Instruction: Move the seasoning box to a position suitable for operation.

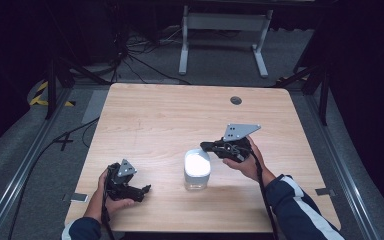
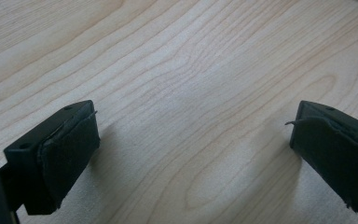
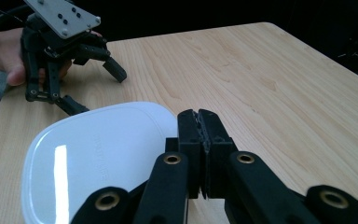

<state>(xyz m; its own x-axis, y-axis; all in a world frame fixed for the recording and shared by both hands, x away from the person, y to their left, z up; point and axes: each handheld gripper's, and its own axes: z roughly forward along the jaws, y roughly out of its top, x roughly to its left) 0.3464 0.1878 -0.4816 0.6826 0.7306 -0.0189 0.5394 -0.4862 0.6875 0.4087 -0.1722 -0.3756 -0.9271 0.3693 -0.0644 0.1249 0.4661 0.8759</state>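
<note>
A small container with a white rounded lid (image 1: 197, 167) stands upright near the middle front of the wooden table (image 1: 170, 115). My right gripper (image 1: 205, 146) hovers just right of it. In the right gripper view its jaws (image 3: 199, 119) are pressed together with nothing between them, right beside the lid (image 3: 93, 149). My left gripper (image 1: 144, 191) rests low at the front left, apart from the container. Its fingers (image 2: 70, 149) stand wide apart over bare wood. It also appears open across the table in the right gripper view (image 3: 95, 81).
A dark round grommet (image 1: 236, 100) sits near the table's far edge. Beyond the table are a white desk frame (image 1: 225, 30), floor cables (image 1: 135, 55) and yellow-black tape (image 1: 40, 92). Metal rails run along both sides of the table.
</note>
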